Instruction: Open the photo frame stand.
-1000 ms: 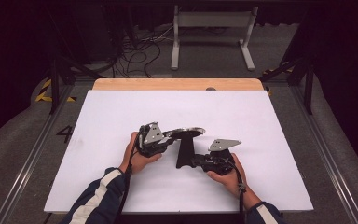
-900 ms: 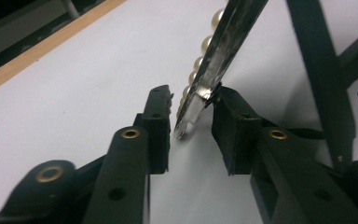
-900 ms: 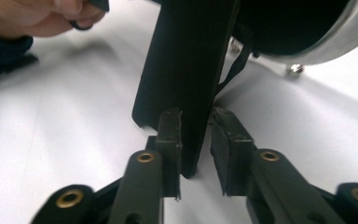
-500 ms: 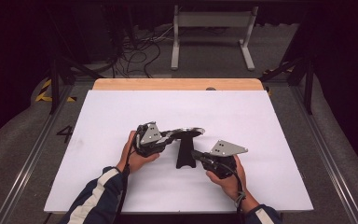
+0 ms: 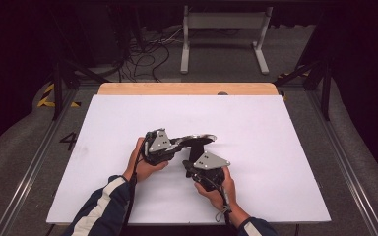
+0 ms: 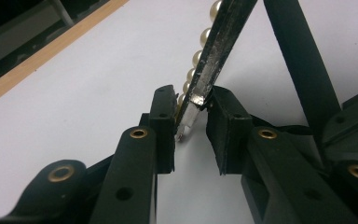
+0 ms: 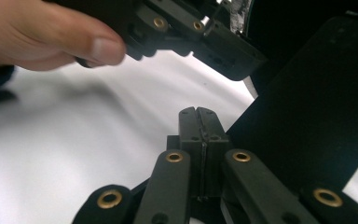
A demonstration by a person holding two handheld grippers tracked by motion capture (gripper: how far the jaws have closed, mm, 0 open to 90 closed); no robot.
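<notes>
Fingers (image 6: 165,119) of left gripper (image 6: 191,122) clamping pearl-edged frame (image 6: 216,51), right gripper (image 7: 198,122) closed, empty

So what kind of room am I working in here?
Likely a lab recording rig, not a home: a white board on a wooden table, loose cables on the grey floor, and a metal stand behind.

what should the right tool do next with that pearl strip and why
Probably open the right tool and bring it to the free end of the pearl-edged strip. Its jaws are shut on nothing, while the left tool pinches the strip's near end alone.
</notes>
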